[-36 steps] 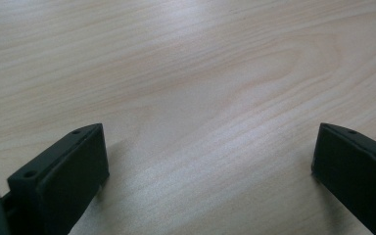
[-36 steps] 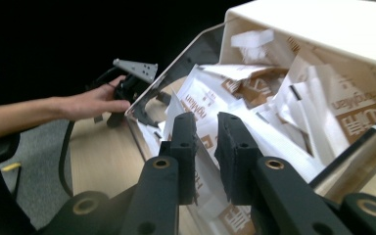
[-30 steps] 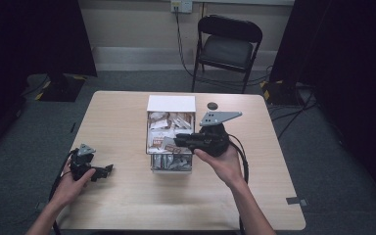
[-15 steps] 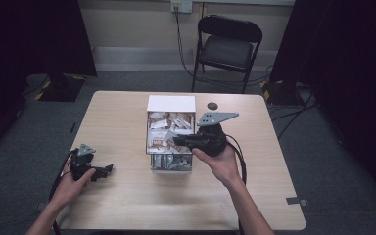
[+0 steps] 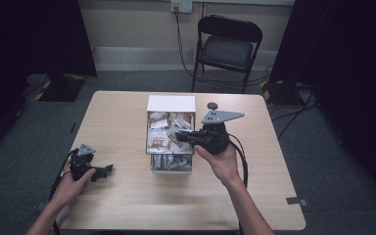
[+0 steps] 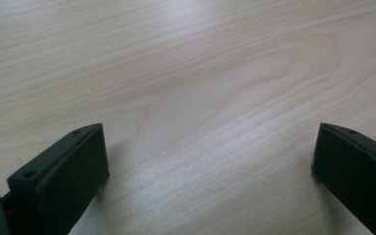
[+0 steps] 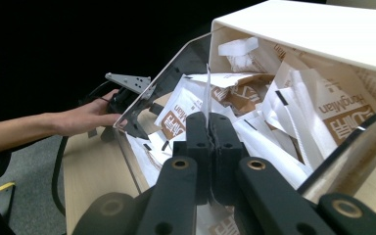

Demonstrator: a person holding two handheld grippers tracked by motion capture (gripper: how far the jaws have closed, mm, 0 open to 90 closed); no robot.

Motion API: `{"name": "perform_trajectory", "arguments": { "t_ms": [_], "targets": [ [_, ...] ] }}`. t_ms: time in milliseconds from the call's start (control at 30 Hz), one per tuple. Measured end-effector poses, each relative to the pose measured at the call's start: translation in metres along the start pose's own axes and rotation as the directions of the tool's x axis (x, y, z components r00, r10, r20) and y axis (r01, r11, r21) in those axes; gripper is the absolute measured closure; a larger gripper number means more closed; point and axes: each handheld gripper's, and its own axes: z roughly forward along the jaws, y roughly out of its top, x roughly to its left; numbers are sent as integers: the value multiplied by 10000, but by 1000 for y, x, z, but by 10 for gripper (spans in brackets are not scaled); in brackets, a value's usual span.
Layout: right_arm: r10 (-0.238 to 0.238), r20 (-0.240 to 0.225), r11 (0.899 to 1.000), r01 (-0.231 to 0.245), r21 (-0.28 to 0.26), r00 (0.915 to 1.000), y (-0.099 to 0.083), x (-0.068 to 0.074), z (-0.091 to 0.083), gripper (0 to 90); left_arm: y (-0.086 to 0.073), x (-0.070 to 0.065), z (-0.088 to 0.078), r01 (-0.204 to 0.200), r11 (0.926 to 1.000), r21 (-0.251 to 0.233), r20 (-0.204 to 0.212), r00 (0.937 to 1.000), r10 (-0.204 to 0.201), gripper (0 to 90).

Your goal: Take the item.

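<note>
High view: right tongs (image 5: 182, 136) reach over a clear box (image 5: 171, 165) w/ white top, mid table (image 5: 127, 205), full of paper sachets (image 5: 159, 140). Left tongs (image 5: 106, 171) rest on bare wood, well apart from the box.

Left gripper view: jaws spread wide, nothing btwn them, just smooth pale wood grain.

Right gripper view: jaws pinched tight on 1 thin white sachet (image 7: 207, 93), gripped by its edge, standing upright. Probably light, floppy, crinkly; an edge pinch should do, tho it could slip or tear.
</note>
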Motion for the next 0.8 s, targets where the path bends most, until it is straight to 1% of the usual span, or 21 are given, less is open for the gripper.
{"name": "perform_trajectory", "arguments": {
  "t_ms": [400,467,567,633,700,733,800],
  "targets": [
    [57,85,9995,-55,-321,9999,3,1,-6,892,0,0,0,2,10000,3,6,10000,-2,0],
    [125,48,9989,-123,-455,9999,3,2,-8,892,0,0,0,-3,10000,3,1,10000,3,0],
    [59,103,9986,-53,-535,9999,5,4,-10,892,0,0,0,0,10000,0,1,10000,0,0],
    [11,33,9976,-8,-697,10000,7,6,-13,892,0,0,0,-1,10000,1,1,10000,1,0],
    [181,-225,9963,-199,-838,9996,7,5,-14,892,0,0,0,0,10000,-1,3,10000,0,0],
    [200,-246,9959,-221,-881,9995,8,4,-15,893,0,0,0,-3,10000,1,1,10000,3,0],
    [105,-127,9963,-116,-854,9999,8,5,-16,893,0,0,0,-1,10000,0,1,10000,1,0]
  ]
}}
